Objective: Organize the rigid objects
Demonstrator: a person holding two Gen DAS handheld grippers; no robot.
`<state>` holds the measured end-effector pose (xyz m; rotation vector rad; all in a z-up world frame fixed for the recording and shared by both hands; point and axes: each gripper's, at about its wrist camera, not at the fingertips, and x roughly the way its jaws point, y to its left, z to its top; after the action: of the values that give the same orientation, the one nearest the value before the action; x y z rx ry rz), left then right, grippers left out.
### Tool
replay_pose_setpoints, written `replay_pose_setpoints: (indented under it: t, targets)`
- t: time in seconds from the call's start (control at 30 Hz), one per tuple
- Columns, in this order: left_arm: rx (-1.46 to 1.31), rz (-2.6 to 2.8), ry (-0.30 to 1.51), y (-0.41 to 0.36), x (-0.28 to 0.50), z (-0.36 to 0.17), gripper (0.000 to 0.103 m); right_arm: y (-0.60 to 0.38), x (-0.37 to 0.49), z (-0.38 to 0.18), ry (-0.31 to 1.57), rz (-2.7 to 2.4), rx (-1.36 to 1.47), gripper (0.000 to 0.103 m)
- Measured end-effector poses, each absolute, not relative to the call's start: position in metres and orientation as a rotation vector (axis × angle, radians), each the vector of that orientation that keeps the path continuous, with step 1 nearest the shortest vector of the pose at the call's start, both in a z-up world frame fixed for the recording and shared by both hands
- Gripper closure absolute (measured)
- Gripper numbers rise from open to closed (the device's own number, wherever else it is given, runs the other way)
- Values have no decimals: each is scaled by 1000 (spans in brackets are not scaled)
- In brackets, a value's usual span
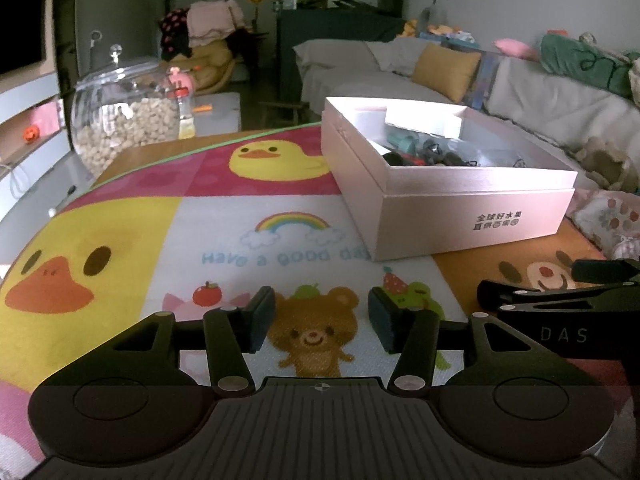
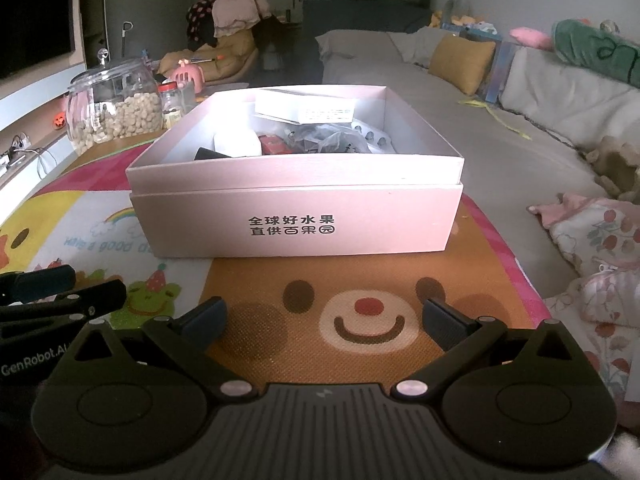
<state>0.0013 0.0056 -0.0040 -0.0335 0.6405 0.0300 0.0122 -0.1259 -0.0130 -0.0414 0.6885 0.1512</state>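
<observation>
A pale pink cardboard box [image 2: 296, 220] with black Chinese print stands open on a cartoon play mat [image 2: 360, 264]. It holds several small items: a white block [image 2: 236, 143], a red piece [image 2: 272, 145], dark bagged parts [image 2: 328, 136] and a white card [image 2: 308, 110]. The box also shows in the left wrist view [image 1: 472, 216] at the right. My left gripper [image 1: 322, 320] is open and empty, low over the mat left of the box. My right gripper [image 2: 324, 320] is open and empty in front of the box.
A glass jar of pale nuts [image 1: 124, 120] stands at the mat's far left corner, with small bottles [image 2: 172, 104] beside it. A grey sofa with cushions [image 2: 460, 60] runs along the right. Floral bedding [image 2: 600, 248] lies at the mat's right edge.
</observation>
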Motion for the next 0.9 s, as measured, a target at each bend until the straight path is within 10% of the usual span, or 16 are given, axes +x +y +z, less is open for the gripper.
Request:
replay_pose_setpoints:
  t: [0.9]
  targets:
    - [-55, 25, 638, 7, 1, -4, 47, -126, 12, -13, 688, 151, -41, 0]
